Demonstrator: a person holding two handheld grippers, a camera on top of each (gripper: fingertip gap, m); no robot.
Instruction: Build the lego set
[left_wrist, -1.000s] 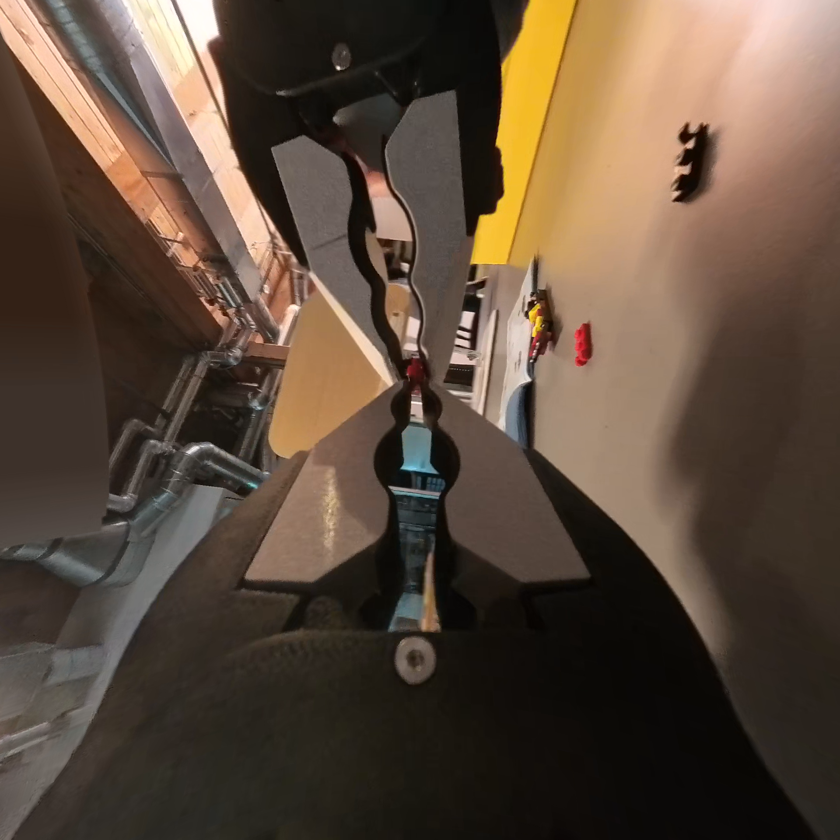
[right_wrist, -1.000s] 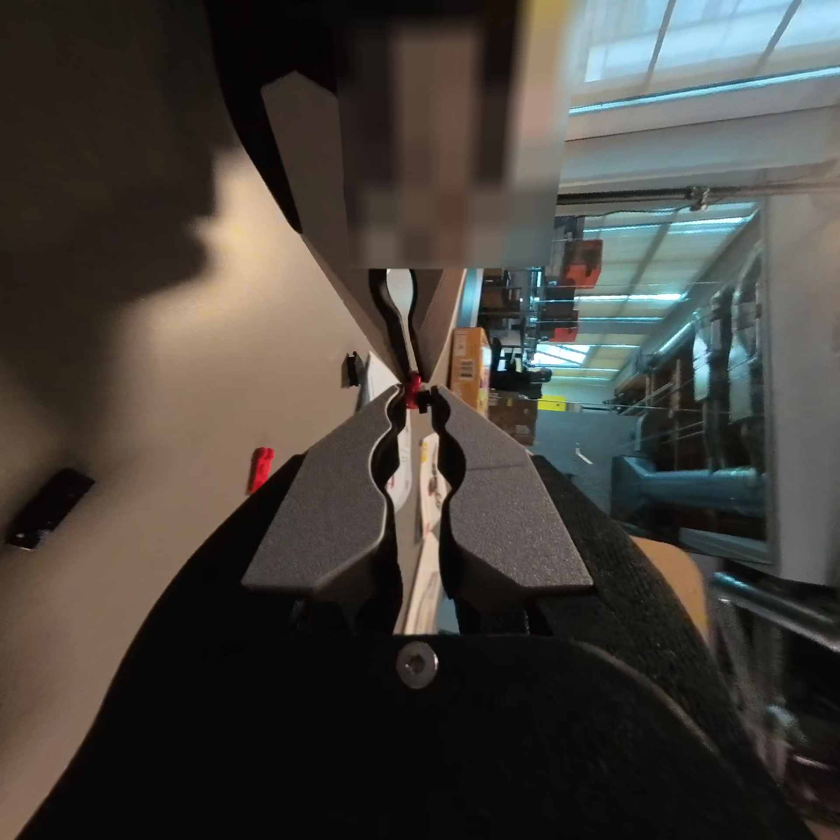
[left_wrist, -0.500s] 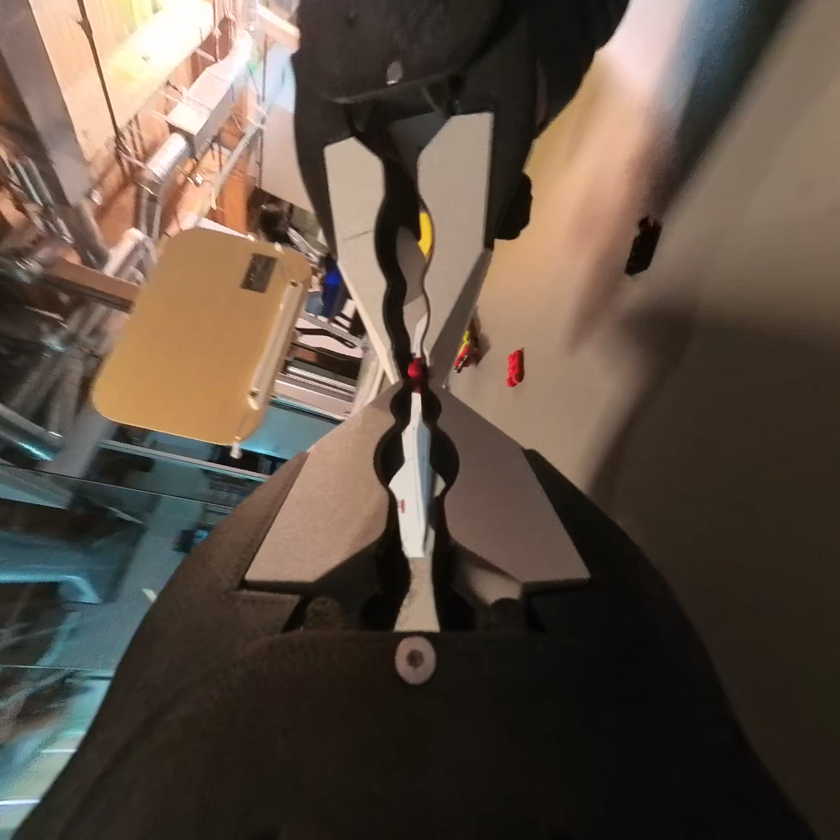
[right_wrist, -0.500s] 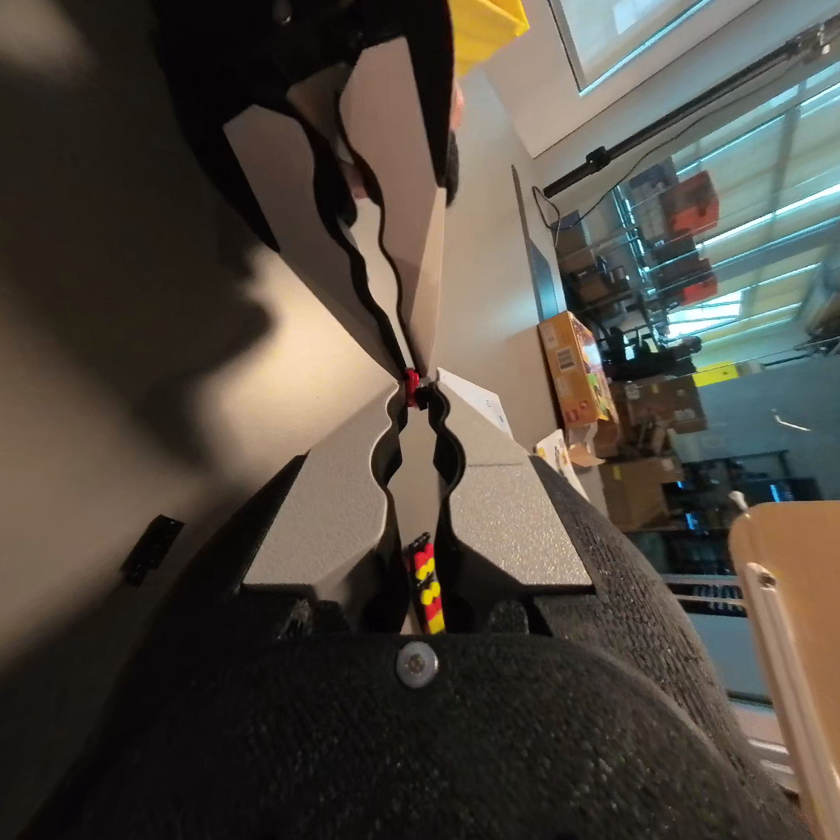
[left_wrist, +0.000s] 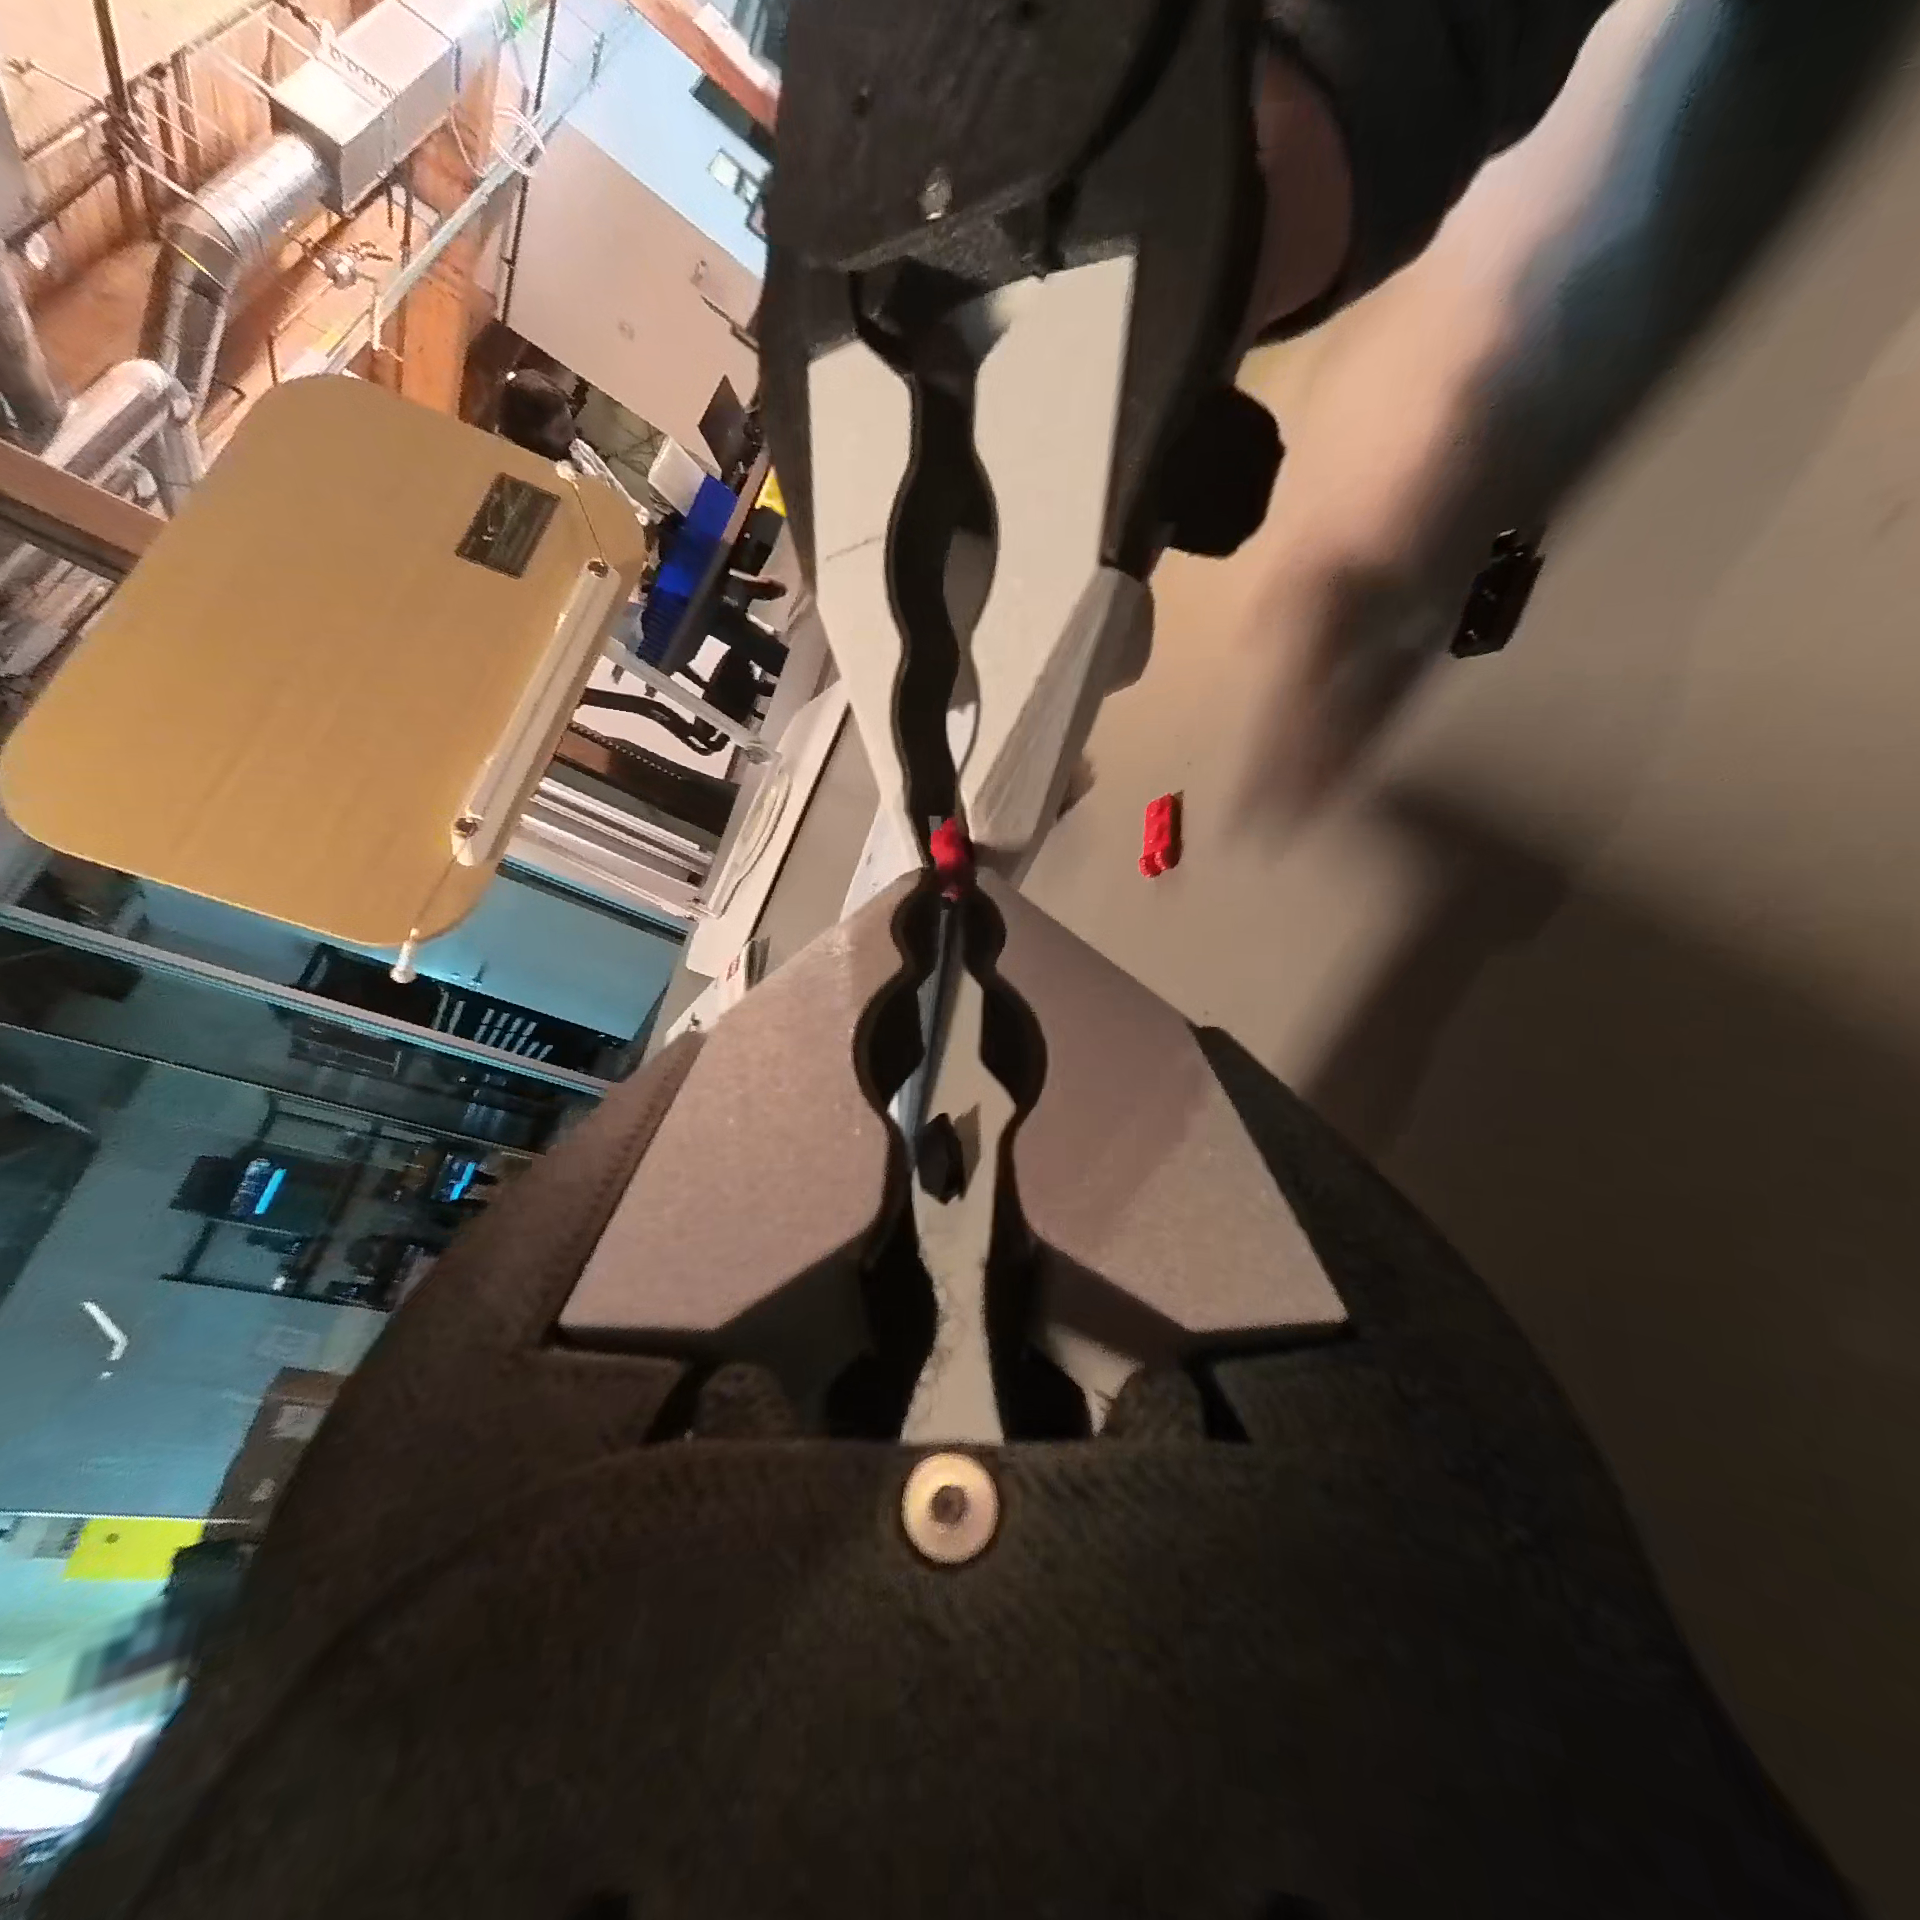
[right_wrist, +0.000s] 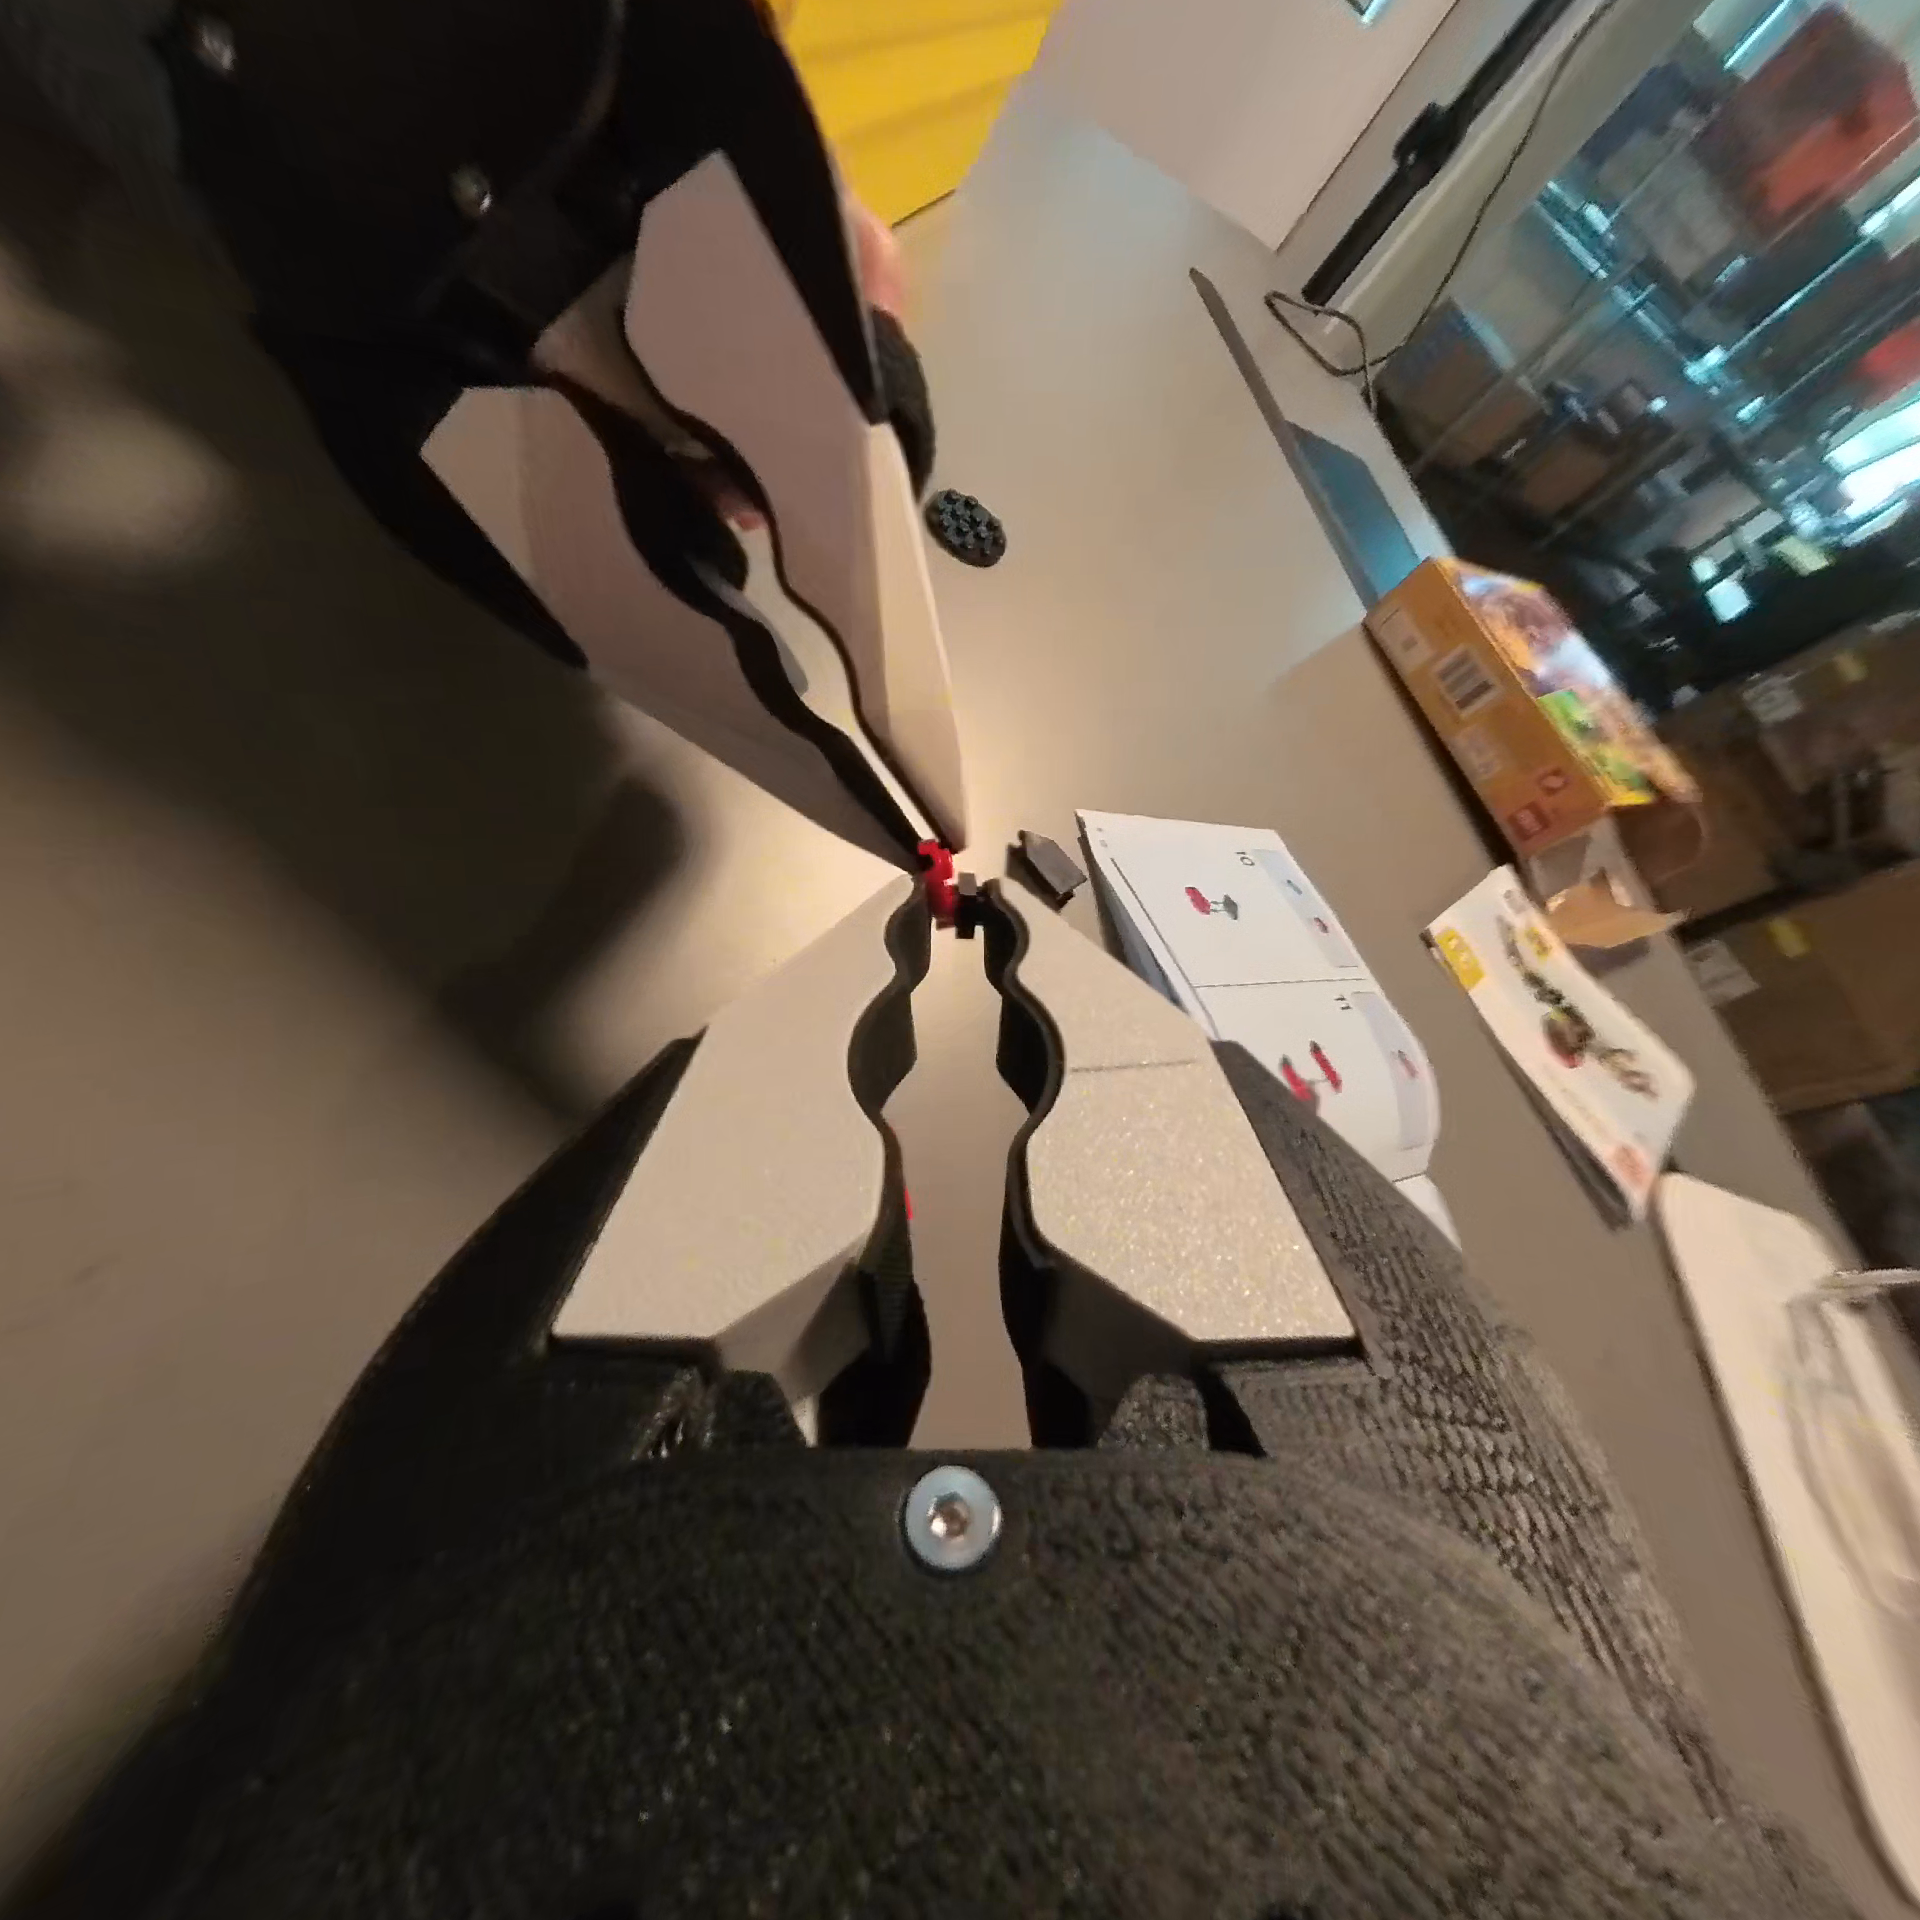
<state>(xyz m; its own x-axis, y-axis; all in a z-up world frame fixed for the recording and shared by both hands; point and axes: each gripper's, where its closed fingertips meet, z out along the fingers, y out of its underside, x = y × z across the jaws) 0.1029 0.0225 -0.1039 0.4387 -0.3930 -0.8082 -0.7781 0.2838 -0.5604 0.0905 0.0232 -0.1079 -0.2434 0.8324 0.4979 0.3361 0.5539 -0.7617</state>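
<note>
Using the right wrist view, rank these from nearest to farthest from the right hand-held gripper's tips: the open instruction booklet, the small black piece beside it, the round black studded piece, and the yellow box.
1. Small black piece, on the table just right of the right hand-held gripper.
2. Open instruction booklet, to the right, beyond that piece.
3. Round black studded piece, farther up the table, by the other gripper.
4. Yellow box, far right, past the table edge.

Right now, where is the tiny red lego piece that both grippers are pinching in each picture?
Left wrist view: the tiny red lego piece sits mid-frame, pinched between both grippers' tips.
Right wrist view: the piece is mid-frame too, with a small black part joined.
Shared landmark: the grey table behind.
</note>
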